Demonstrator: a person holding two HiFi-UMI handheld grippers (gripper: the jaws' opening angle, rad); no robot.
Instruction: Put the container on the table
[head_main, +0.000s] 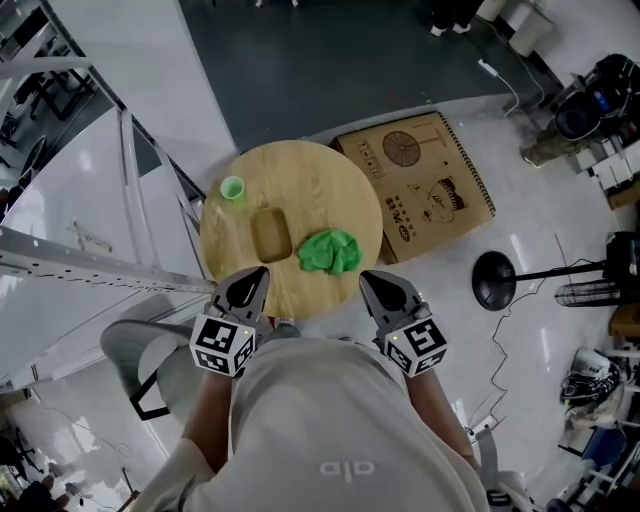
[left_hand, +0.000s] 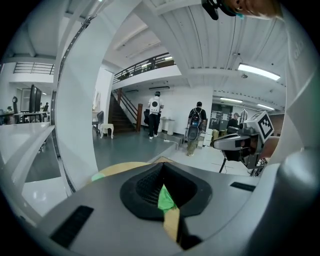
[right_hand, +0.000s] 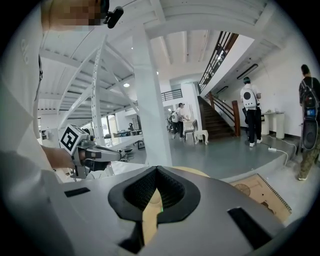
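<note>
Though the torso (head_main: 330, 430) hides the near edge of the table (head_main: 300, 170) | left gripper (head_main: 262, 272) closed (empty) | right gripper (head_main: 365, 277) closed too

SITE: large open indoor hall, office or lab building | STRUCTURE: white steel column (right_hand: 150, 100), mezzanine railing (left_hand: 145, 64), staircase (right_hand: 218, 122) | FLOOR: polished, grey and white | FURNISHING: round wooden table (head_main: 300, 180), desk monitor (left_hand: 34, 98), floor fan (head_main: 494, 280) | OCCUPANCY: people standing (left_hand: 155, 117) in background
</note>
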